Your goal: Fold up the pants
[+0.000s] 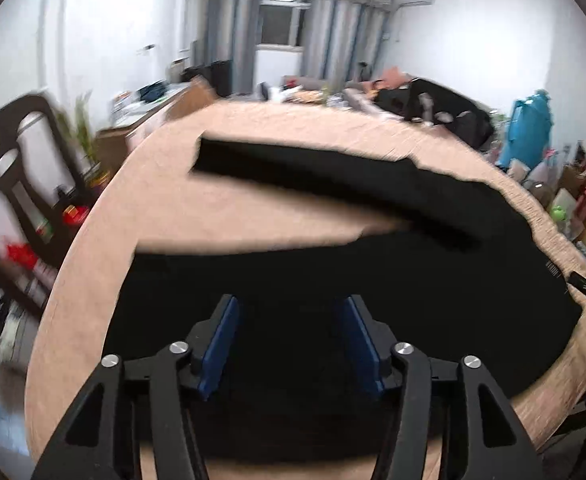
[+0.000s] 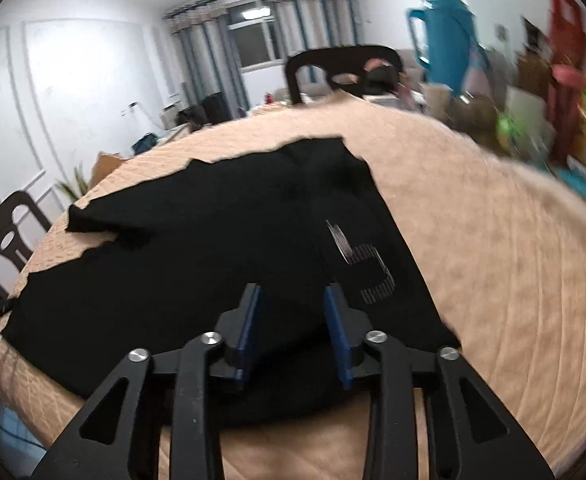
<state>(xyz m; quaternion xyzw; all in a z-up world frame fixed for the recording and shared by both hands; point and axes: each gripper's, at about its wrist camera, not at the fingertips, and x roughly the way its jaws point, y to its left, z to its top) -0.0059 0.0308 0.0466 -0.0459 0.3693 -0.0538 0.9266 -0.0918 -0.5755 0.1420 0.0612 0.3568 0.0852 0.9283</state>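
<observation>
Black pants (image 1: 373,272) lie spread on a round table with a beige quilted cover (image 1: 197,208). In the left wrist view one leg (image 1: 313,168) stretches across the far side and the near leg lies under my left gripper (image 1: 291,312), which is open and empty above the cloth. In the right wrist view the pants (image 2: 213,240) show a white printed logo (image 2: 369,268) near the right edge. My right gripper (image 2: 293,300) is open and empty, its blue pads just above the near edge of the pants.
A dark wooden chair (image 1: 25,168) stands left of the table, another chair (image 2: 333,68) at the far side. Clutter, boxes and a blue bag (image 1: 529,128) stand at the right. The beige cover (image 2: 493,260) is bare right of the pants.
</observation>
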